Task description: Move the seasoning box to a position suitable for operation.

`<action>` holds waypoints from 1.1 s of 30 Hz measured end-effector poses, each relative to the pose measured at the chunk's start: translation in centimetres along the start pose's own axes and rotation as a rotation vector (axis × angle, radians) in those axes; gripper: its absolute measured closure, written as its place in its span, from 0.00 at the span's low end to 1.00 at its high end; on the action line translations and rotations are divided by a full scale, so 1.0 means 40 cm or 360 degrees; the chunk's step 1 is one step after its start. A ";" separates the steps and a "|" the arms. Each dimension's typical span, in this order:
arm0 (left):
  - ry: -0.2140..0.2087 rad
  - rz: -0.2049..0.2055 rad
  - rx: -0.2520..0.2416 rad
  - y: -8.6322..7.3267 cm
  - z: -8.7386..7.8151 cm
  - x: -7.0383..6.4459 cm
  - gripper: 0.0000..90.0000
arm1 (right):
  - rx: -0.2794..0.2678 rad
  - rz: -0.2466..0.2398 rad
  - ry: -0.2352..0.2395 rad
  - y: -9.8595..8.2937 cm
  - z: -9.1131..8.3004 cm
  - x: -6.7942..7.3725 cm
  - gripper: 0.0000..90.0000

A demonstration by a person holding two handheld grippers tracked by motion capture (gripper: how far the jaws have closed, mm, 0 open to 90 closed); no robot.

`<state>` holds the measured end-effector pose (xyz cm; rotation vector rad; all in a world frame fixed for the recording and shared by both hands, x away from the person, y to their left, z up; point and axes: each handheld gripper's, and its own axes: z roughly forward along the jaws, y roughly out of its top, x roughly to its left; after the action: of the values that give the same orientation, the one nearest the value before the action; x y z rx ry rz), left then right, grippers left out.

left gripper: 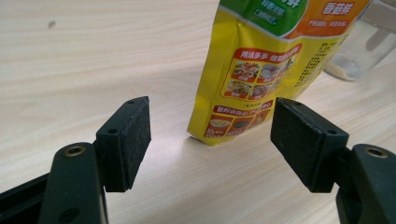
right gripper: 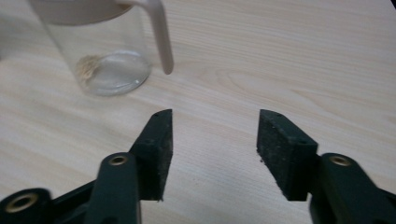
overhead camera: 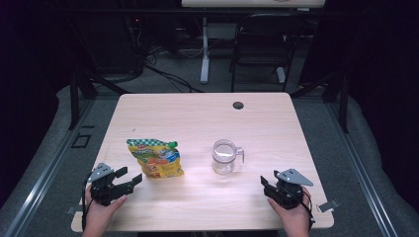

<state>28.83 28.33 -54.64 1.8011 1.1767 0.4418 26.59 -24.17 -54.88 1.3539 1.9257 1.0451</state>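
Left gripper (left gripper: 211, 140): held wide open, nothing between the pads — it is seen near the table's front-left corner in the high view (overhead camera: 129, 178), aimed at the pouch.

Right gripper (right gripper: 214, 151): likewise spread and empty, resting low at the front-right (overhead camera: 266, 186), pointed towards the jug.

Yellow pouch (overhead camera: 155, 158): a printed refill bag with a green cap at its far corner, lying just beyond the left gripper. In the left gripper view its lower corner (left gripper: 252, 79) is lined up between the jaws but not yet touched.

Clear jug (overhead camera: 224, 157): upright near the table's middle, handle turned to the person's right, well apart from the right gripper. A little pale residue is seen at its base in the right gripper view (right gripper: 100, 51).

Table (overhead camera: 197, 113): pale wood, otherwise bare apart from a cable hole at the far edge.

Step judged: the approach — pouch to be seized, jug to be steadied.

Risk, pouch: a soft, glossy bag may buckle or slide out if it is pinched only at the thin corner.

Risk, jug: a light vessel could be pushed or tipped if it is struck by a jaw before the handle is enclosed.

Risk, pouring: contents may be spilled if the spout is opened away from the rim.
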 end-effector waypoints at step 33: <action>0.0071 -0.0054 0.0049 -0.013 -0.010 0.011 0.59 | 0.0039 -0.0272 0.0132 0.084 0.107 0.104 0.78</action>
<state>28.47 28.96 -54.94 1.8033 1.2489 0.4481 30.31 -18.46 -54.40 1.1519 2.0804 1.0110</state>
